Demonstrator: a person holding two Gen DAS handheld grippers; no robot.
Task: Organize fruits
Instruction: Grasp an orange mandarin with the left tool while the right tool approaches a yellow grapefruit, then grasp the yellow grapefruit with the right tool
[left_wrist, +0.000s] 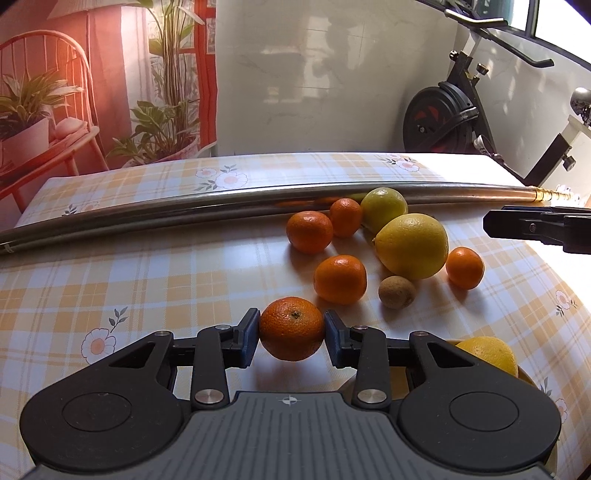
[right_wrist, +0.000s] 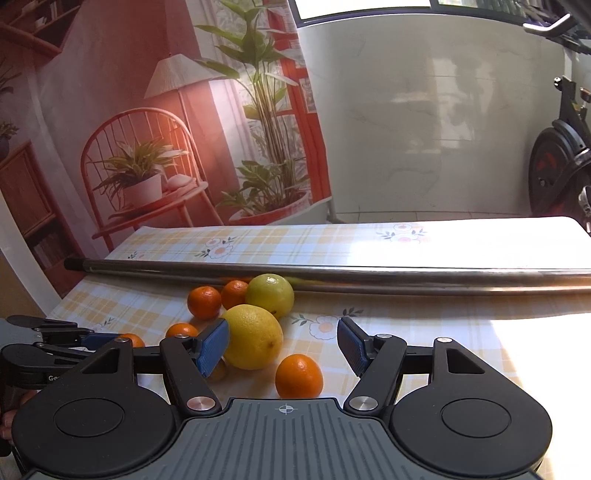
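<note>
Above the worktop (left_wrist: 147, 266), left gripper (left_wrist: 291, 334) clamps a mandarin (left_wrist: 291, 328), stem-end up; right gripper (right_wrist: 283, 345) gapes empty.

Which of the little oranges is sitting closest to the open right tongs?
The small orange lying alone just in front of the right tongs, beside the big yellow lemon. The other small oranges lie farther back or off to the left.

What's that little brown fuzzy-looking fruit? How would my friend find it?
Find the long shiny metal pole lying across the yellow checked tablecloth; the fruit pile sits just in front of it. On the near side of the pile, right below the big yellow lemon, sits the small brown oval fruit. It is the only brown one; every neighbour is orange, yellow or greenish.
</note>
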